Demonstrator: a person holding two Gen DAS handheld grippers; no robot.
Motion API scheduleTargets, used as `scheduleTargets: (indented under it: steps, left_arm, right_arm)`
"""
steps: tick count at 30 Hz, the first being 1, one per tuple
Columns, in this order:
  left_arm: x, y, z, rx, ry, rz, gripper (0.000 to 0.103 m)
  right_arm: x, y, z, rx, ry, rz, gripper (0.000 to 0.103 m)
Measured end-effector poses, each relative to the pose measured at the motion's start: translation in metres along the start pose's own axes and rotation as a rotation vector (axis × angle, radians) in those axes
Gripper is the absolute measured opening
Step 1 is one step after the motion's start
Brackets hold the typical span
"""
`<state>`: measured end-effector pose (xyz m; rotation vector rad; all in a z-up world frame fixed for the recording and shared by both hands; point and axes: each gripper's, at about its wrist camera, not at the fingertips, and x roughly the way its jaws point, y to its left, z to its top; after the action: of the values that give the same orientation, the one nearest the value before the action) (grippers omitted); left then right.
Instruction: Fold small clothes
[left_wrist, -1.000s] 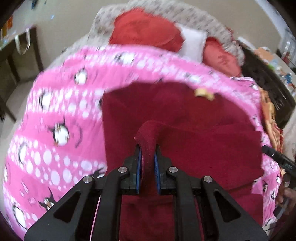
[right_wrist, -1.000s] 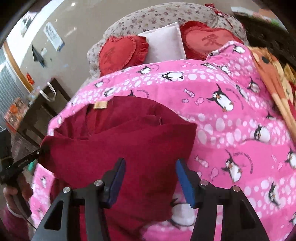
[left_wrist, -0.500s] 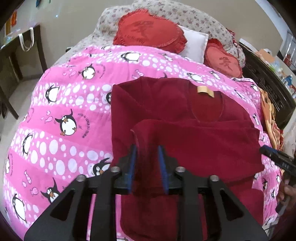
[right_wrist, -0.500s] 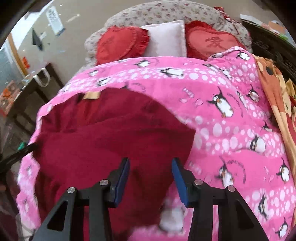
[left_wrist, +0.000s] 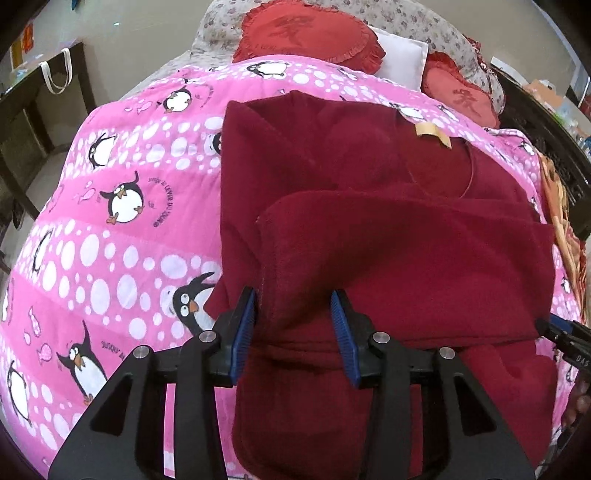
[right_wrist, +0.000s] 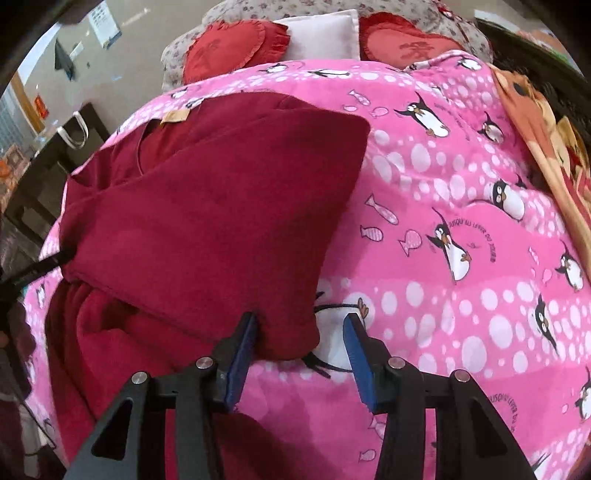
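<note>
Left gripper (left_wrist: 293, 325) jaws opening around the red top (left_wrist: 369, 221); right gripper (right_wrist: 301, 345) looks open — the fold might slump sideways once fully released.

Both tools are looking alike: the left gripper (left_wrist: 293, 328) and the right gripper (right_wrist: 300, 354) are showing matte black angular arms with triangular cut-outs, round silver screws at the joints, and ribbed blue pads (left_wrist: 245, 332) lining the inner faces of the fingers.
</note>
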<state>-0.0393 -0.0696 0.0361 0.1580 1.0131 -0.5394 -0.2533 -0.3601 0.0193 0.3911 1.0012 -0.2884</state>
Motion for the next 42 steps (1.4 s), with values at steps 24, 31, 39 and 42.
scheduleTargets:
  steps: [24,31,39,42]
  left_arm:
    - [0.009,0.013,0.021,-0.093,0.004,-0.027,0.041]
    - [-0.015,0.008,0.002,-0.052,-0.006,-0.003,0.041]
    - [-0.048,-0.001,-0.027,-0.022,-0.001,-0.027,0.041]
    - [-0.059,-0.002,-0.039,-0.027,0.006,-0.051,0.041]
  right_arm:
    - [0.007,0.019,0.072,-0.028,-0.061,-0.025,0.050]
    - [-0.024,0.014,0.032,0.030,-0.041,0.040,0.050]
    - [-0.035,0.010,-0.023,0.049,0.038,0.056,0.051]
    - [-0.050,0.011,-0.038,0.068,0.022,0.086,0.051]
